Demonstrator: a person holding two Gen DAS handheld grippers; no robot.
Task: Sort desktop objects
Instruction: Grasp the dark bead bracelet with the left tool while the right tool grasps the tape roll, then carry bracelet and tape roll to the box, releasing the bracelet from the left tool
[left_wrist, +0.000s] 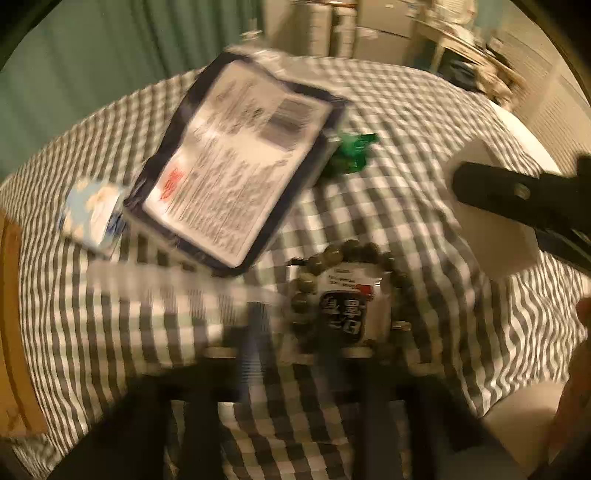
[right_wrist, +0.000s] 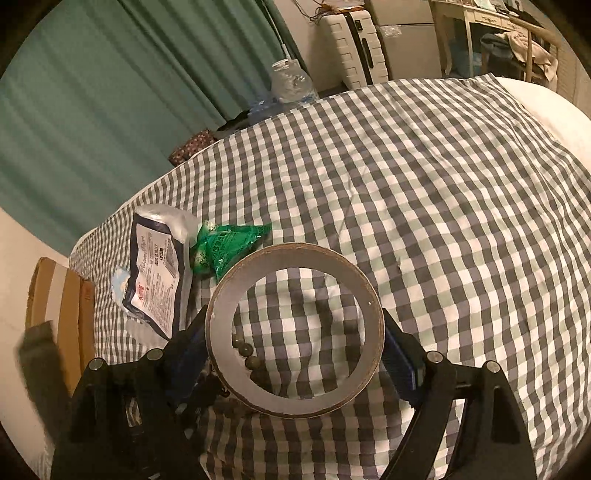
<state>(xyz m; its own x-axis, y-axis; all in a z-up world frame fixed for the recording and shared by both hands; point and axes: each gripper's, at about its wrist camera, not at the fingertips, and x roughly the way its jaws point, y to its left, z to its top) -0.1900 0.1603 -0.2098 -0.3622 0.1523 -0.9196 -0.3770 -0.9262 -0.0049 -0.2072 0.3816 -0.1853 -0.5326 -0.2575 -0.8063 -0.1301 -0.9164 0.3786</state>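
My right gripper (right_wrist: 295, 339) is shut on a brown tape roll (right_wrist: 295, 258) and holds it above the checked cloth (right_wrist: 443, 184). A dark-edged printed packet (left_wrist: 236, 162) lies on the cloth; it also shows in the right wrist view (right_wrist: 155, 273). A green packet (left_wrist: 351, 151) lies beside it, also seen in the right wrist view (right_wrist: 225, 243). A bead bracelet (left_wrist: 332, 254) circles a small white sachet (left_wrist: 347, 306). My left gripper (left_wrist: 288, 354) is blurred, just short of the sachet. A light blue tissue pack (left_wrist: 92, 210) lies left.
A cardboard box (right_wrist: 59, 299) stands at the table's left edge. A suitcase (right_wrist: 354, 48), a plastic bottle (right_wrist: 291, 81) and a green curtain (right_wrist: 110, 92) are beyond the table. The right gripper's finger (left_wrist: 517, 192) shows at the right of the left wrist view.
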